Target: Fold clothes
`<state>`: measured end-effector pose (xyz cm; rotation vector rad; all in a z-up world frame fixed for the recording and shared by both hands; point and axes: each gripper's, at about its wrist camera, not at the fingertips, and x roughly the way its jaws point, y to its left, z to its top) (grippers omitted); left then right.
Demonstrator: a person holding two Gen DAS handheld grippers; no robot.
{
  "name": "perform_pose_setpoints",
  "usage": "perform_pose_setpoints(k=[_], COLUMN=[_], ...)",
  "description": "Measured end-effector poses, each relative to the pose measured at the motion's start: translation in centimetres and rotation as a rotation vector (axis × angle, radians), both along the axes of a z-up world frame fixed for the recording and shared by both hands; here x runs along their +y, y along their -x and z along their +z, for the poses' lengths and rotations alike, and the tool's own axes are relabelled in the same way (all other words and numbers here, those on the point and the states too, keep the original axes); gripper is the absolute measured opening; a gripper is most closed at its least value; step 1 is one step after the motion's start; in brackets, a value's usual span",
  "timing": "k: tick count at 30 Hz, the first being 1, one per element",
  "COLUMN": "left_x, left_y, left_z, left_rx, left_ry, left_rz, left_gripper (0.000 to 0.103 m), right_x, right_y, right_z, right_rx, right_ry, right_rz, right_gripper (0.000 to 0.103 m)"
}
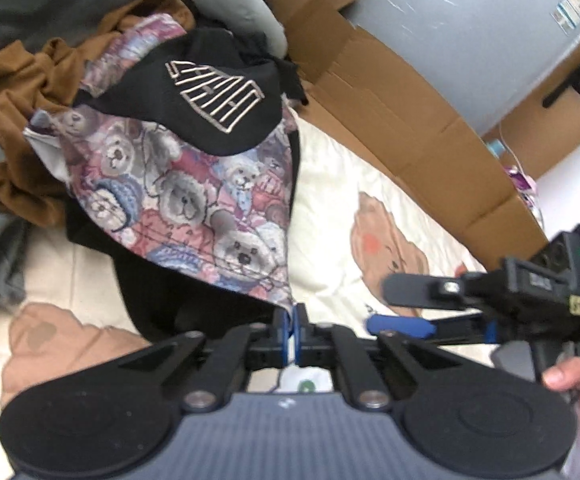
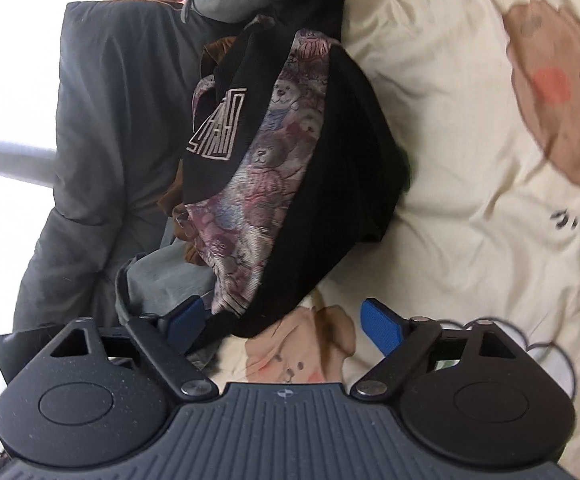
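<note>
Left wrist view: left gripper [image 1: 292, 326] is clamped on a corner of the bear-print garment [image 1: 194, 200] at frame centre, while the right gripper [image 2: 282, 320] is held spread beside its hem; slippage under pull is judged likely, dragging the brown garment [image 1: 18, 80].

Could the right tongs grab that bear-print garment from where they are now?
Probably yes. The right tongs are open, and the hem of the bear-print garment hangs just ahead of them with nothing in between. The left tongs already pinch another corner of it.
</note>
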<state>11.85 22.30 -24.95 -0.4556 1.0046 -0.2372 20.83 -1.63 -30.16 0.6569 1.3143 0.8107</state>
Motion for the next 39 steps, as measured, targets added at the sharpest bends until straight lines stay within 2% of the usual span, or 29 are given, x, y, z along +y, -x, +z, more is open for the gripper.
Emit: perform_pose_setpoints(k=[8,15,20,24,25,28,32,39], left_x=[-1.7,-3.3,-3.5,-3.7,-3.7,-3.6,-2.6,0.9], left_y=[0.3,1.3,0.8,0.6,0.5,0.4,0.7,1.0], left_z=[0.5,0.5,1.4,2.0,2.0,1.9,1.9,2.2], left_rx=[-0.001,0.005,0.019,0.026,0.032,0.055,0.079,0.094], left_ry=[0.051,0.077,0.11,0.103,0.098,0.091,0.03,-0.058], left_rz=[-0.063,-0.106,-0.119,-0.149,-0.152,-0.162,-0.153,-0.089], left_gripper=[0.002,0.002,0.002,0.002,0.002,0.003,0.005,0.016], right_x=[1.0,1.6,1.3,1.4,1.5,1.2,0.1,-2.5], right_y=[0.6,0.9,1.2,1.4,1.4,1.3,1.0,0.0], right_z=[-2.4,-4.2,-5.1,-5.6,-5.4,-4.8,-4.8,-3.6], right_rx=[0.13,0.251,0.308,0.33,0.32,0.267,0.241,0.152], right_ry=[-0.053,-0.111,-0.12,-0.134,-0.128,-0.085,-0.019,0.063], right_rz=[-0.03,-0.083,-0.132,-0.139,-0.132,-0.106,-0.128,-0.163], right_gripper=[0.076,0.055,0.049,0.006,0.003,0.001,0.001,0.001])
